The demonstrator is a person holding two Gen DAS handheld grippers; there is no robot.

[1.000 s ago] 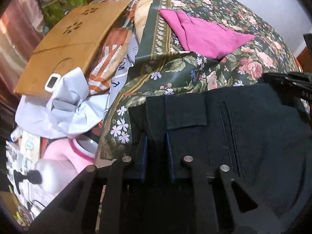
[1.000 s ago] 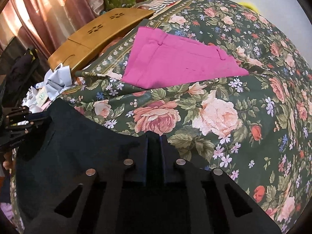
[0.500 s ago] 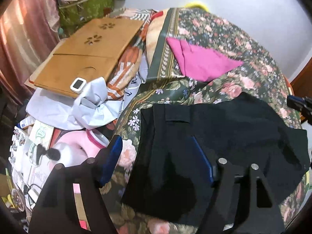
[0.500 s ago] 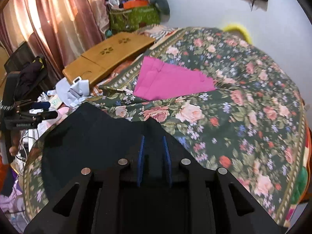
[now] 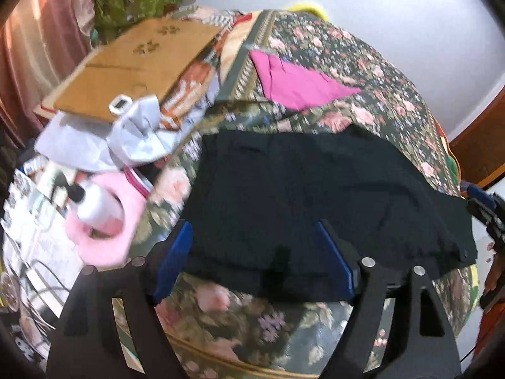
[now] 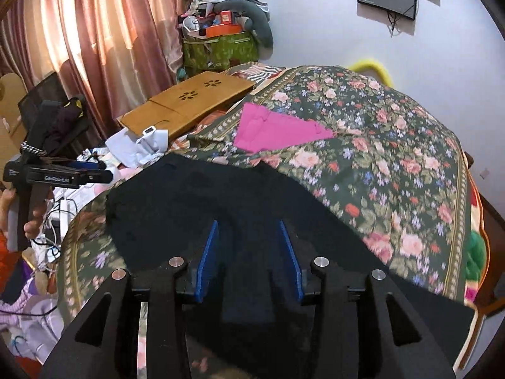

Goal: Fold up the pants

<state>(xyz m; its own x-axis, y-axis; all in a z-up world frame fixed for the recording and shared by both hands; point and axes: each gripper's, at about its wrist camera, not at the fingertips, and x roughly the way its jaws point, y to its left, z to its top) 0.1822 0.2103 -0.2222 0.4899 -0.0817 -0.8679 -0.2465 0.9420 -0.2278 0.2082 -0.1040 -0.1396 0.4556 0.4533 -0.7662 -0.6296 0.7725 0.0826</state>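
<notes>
The folded black pants (image 5: pixel 315 202) lie flat on the floral bedspread (image 5: pixel 378 101) near the bed's front edge; they also show in the right wrist view (image 6: pixel 221 199). My left gripper (image 5: pixel 252 249) is open, its blue pads wide apart over the pants' near edge, holding nothing. My right gripper (image 6: pixel 249 246) is open above the pants, pads apart with no cloth between them. The right gripper shows at the right edge of the left wrist view (image 5: pixel 486 211). The left gripper shows at the left in the right wrist view (image 6: pixel 56 173).
Folded pink pants (image 5: pixel 300 82) lie farther back on the bed. A wooden lap desk (image 5: pixel 132 63), grey cloth (image 5: pixel 126 135), a pink item and a white bottle (image 5: pixel 98 208) clutter the left side. Curtains (image 6: pixel 79 31) hang at the left.
Both grippers opened and let go of the black pants, then pulled back and up. The pants now lie flat on the bed.
</notes>
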